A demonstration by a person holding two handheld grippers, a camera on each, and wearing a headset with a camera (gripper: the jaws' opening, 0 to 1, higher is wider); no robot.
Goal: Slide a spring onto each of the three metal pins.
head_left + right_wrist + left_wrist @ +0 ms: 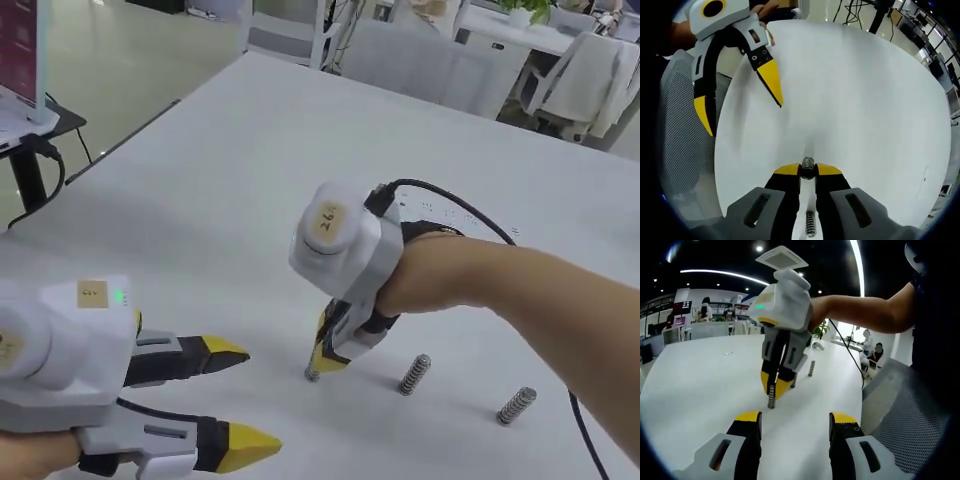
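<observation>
Head view: right tool (pixel 325 362) on a forearm (pixel 500 280) reaching in from the right, wrist bent, tips down at the white worktop (pixel 220 180), clamped on a spring (pixel 312 373). Two other springs (pixel 414 374) stand to its right. Left tool (pixel 250 397) sits low at left, level, jaws apart, empty.
Left gripper view: own jaws parted. Right tool ahead points down, the spring at its tips touching the worktop.
Right gripper view: jaws closed around the spring's end. Left tool is at upper left, spread.
</observation>
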